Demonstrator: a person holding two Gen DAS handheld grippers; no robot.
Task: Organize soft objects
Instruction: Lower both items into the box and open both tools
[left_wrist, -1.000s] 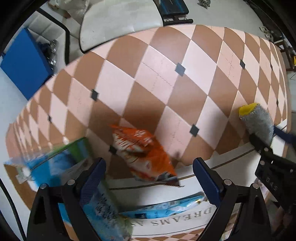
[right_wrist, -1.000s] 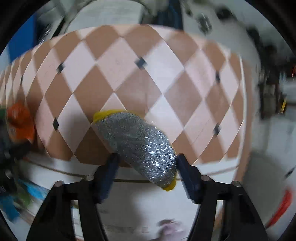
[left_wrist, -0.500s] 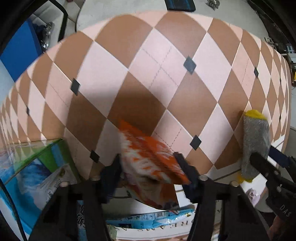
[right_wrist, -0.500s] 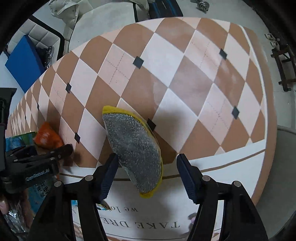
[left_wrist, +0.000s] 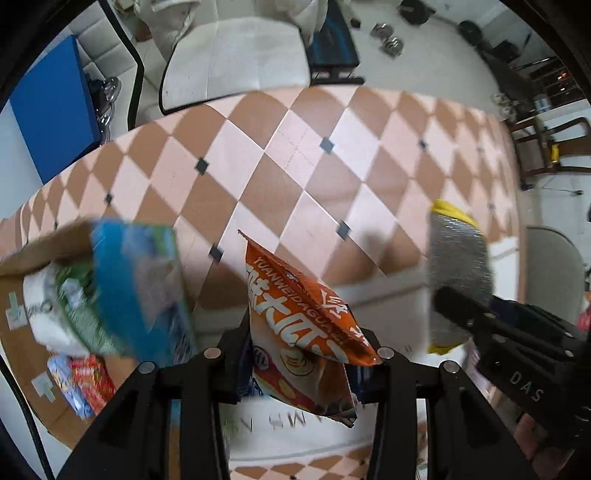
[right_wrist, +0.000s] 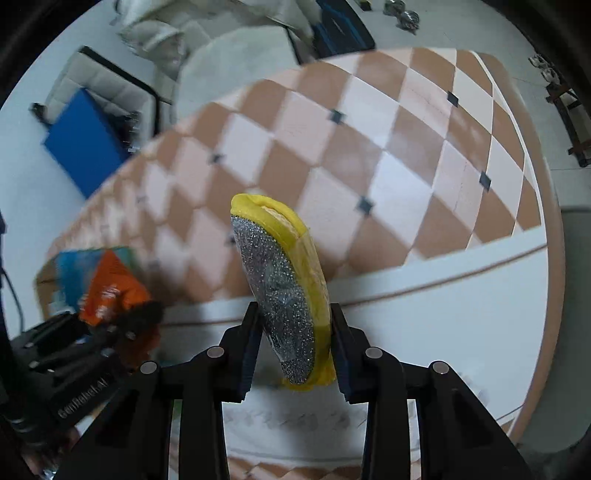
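Note:
My left gripper (left_wrist: 301, 363) is shut on an orange snack bag (left_wrist: 299, 325) and holds it up above the checkered table (left_wrist: 295, 173). My right gripper (right_wrist: 293, 354) is shut on a yellow sponge with a silver scouring face (right_wrist: 284, 280), held upright off the table. The sponge also shows at the right of the left wrist view (left_wrist: 458, 266), with the right gripper below it. The orange bag and left gripper show at the left of the right wrist view (right_wrist: 110, 291).
A cardboard box (left_wrist: 40, 251) at the left holds a blue-green packet (left_wrist: 136, 280), a white bag and small red and blue packets (left_wrist: 85, 380). A white printed mat (right_wrist: 443, 302) covers the near table edge. A blue panel (left_wrist: 51, 107) and white chair (left_wrist: 236, 66) stand beyond.
My left gripper has closed on the orange bag and lifted it off the table. My right gripper has raised and turned the sponge more upright. Both views have pulled back from the table.

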